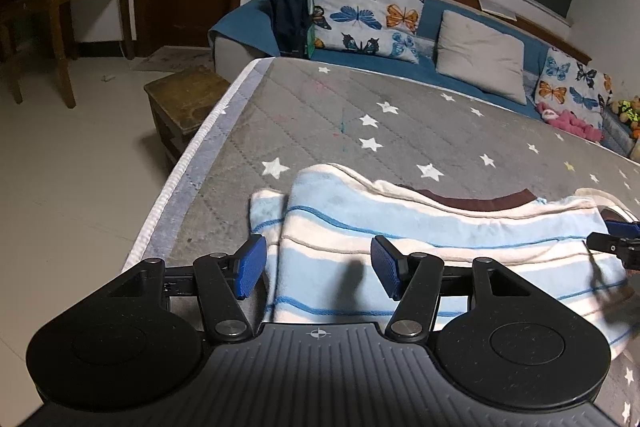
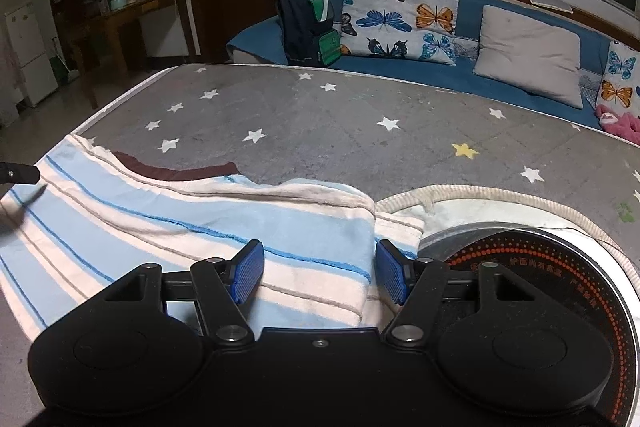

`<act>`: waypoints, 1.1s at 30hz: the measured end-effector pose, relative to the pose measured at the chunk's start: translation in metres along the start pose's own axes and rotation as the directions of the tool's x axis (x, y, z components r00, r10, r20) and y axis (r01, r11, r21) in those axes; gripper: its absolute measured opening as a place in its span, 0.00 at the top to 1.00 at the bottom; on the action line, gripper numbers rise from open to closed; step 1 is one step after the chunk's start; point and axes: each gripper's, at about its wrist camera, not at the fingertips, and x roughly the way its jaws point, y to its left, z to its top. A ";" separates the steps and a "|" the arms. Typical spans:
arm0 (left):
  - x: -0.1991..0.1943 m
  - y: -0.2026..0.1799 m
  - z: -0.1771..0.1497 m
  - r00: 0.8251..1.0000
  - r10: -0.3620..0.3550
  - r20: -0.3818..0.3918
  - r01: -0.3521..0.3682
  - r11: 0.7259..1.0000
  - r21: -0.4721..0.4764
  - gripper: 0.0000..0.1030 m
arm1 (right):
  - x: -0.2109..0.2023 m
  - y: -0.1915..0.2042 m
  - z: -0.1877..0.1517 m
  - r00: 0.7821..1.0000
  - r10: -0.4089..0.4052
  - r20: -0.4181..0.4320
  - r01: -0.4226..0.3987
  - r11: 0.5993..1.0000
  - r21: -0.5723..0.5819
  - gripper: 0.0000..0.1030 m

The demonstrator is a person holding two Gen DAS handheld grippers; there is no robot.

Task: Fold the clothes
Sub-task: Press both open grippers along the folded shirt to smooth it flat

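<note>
The striped garment (image 1: 420,247) lies folded near the front-left corner of the star-print mattress (image 1: 320,107), with lots of bare grey surface behind it. Left gripper (image 1: 318,273) and right gripper (image 2: 316,273) both hover spread over the cloth, pinching nothing. An induction cooktop (image 2: 532,267) crowds the garment's right end. A wooden stool (image 1: 184,103) stands off the left edge, and a blue sofa (image 2: 400,67) is behind.

The right gripper (image 2: 318,275) is hovering with jaws apart over a folded striped garment (image 2: 168,227) lying on the starred mattress (image 2: 360,131)
</note>
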 end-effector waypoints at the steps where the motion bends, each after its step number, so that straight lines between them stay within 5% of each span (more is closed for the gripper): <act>1: 0.000 -0.001 0.000 1.000 -0.001 0.002 0.001 1.000 0.002 0.42 | 0.000 0.000 0.000 1.000 0.000 0.001 0.000 1.000 0.000 0.37; 20: 0.010 -0.011 0.002 1.000 0.011 0.002 -0.012 0.999 0.046 0.39 | 0.005 -0.001 -0.001 1.000 -0.009 0.004 0.009 1.000 0.001 0.37; 33: 0.018 -0.015 0.005 0.999 0.030 0.020 -0.032 0.996 0.079 0.49 | 0.007 0.001 0.001 1.000 -0.012 -0.003 0.012 1.000 -0.010 0.51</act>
